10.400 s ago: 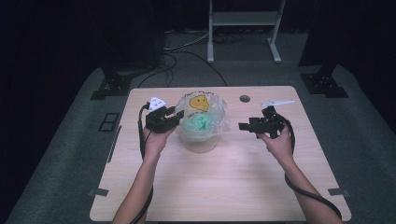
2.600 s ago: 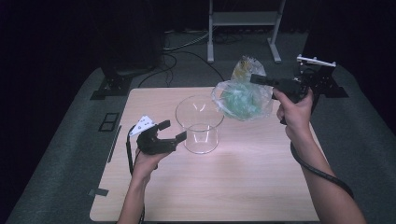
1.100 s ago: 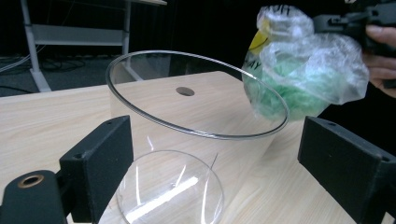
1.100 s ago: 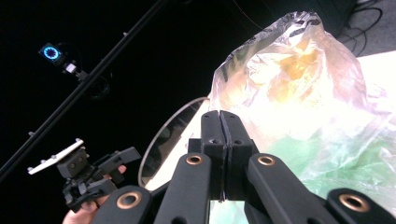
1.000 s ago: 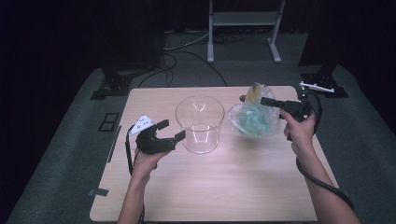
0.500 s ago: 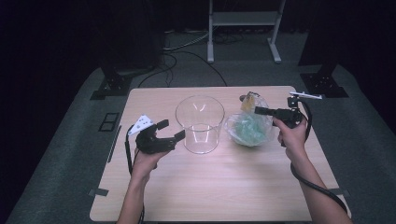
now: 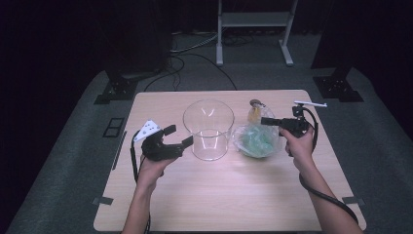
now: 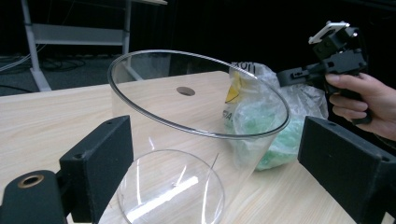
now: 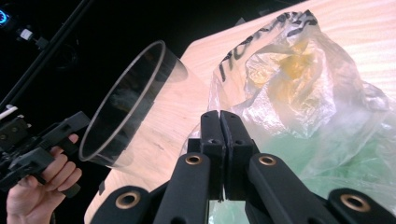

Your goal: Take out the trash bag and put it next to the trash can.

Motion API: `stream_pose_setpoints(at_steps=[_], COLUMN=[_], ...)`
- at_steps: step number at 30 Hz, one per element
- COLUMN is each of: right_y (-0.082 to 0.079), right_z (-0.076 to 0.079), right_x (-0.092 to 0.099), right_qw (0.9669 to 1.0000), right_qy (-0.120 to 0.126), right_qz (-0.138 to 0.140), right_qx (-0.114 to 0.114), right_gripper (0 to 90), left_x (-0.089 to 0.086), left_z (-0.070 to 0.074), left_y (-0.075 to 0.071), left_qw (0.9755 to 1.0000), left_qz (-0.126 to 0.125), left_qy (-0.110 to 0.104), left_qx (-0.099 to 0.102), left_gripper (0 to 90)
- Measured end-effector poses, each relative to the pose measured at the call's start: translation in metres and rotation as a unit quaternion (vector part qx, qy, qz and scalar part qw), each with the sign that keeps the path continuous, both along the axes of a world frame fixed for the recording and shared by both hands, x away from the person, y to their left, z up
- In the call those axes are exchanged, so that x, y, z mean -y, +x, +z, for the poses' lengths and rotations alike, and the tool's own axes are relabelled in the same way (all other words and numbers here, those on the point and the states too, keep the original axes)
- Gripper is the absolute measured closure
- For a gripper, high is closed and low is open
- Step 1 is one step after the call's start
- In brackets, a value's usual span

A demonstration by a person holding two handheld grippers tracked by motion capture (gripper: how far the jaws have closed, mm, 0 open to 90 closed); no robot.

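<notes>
Plastic bag (image 7: 256,140), clear and crumpled, with green material inside and a yellow print near its top, now sits on the worktop (image 7: 219,195) just to the right of the glass bowl (image 7: 208,129), where half a second ago it hung a little higher and a few seconds ago it was carried well above the far right of the table. The right gripper (image 7: 265,120) has its jaws pressed together on the film at the top of the bag (the right gripper view shows the two black jaws meeting with plastic bunched around them), so the bag has been lowered but not let go. The bowl stands empty and upright near the middle of the worktop; ten seconds ago the bag was stuffed inside it, so the job of taking it out looks all but finished, and releasing the film appears to be what is left. The left gripper (image 7: 179,136) hangs with its jaws spread apart on the near left side of the bowl, holding nothing, much where it was a moment ago; in the left gripper view the bowl rim lies between the jaws without clear contact. A small dark round spot (image 7: 256,103) lies on the worktop beyond the bag.
</notes>
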State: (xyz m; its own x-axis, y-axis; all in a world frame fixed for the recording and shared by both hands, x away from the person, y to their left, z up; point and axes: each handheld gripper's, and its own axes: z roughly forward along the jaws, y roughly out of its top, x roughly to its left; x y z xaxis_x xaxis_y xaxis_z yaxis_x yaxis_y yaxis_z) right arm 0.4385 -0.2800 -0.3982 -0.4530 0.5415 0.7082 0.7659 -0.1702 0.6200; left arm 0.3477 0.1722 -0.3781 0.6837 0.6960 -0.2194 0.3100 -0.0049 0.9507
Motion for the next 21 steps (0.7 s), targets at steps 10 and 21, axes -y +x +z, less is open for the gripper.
stream_pose_setpoints(at_steps=[10,21], right_y=[0.0023,0.0006], right_z=[-0.0106,-0.0037], right_x=[-0.0027,0.0052], right_qw=[0.9999,1.0], right_qy=[-0.009,-0.007], right_qz=[0.003,-0.003], right_qx=[-0.013,-0.005], right_gripper=[87.7,70.6], left_x=[-0.0003,-0.0015], left_z=[-0.0006,-0.002], left_y=[0.0003,0.0013], left_qw=[1.0,1.0], left_qz=[0.001,0.001], left_qy=[-0.005,-0.007], left_qx=[-0.002,-0.006], left_gripper=[9.3,9.3])
